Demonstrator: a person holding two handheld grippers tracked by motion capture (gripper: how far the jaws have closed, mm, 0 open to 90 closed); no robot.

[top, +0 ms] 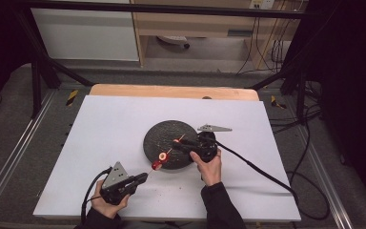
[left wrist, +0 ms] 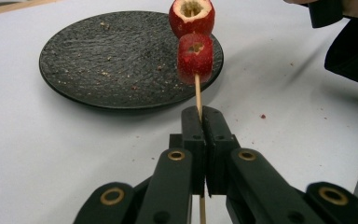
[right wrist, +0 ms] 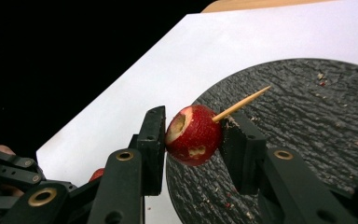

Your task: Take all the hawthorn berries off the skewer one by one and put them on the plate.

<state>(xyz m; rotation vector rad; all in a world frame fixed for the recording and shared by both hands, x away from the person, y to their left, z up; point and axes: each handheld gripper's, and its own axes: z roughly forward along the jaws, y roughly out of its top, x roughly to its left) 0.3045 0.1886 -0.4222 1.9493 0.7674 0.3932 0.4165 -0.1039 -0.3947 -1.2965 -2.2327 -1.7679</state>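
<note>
My left gripper (left wrist: 200,122) clamped the skewer (left wrist: 197,91) low, one red fruit (left wrist: 195,57) threaded above it. My right gripper (right wrist: 192,140) pinched a second fruit (right wrist: 194,135) on the tip, over the dark plate (right wrist: 307,121) on the white table (top: 114,129).

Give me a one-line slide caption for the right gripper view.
Right tongs shut on a cored red fruit threaded on a wooden skewer above the black plate.
</note>
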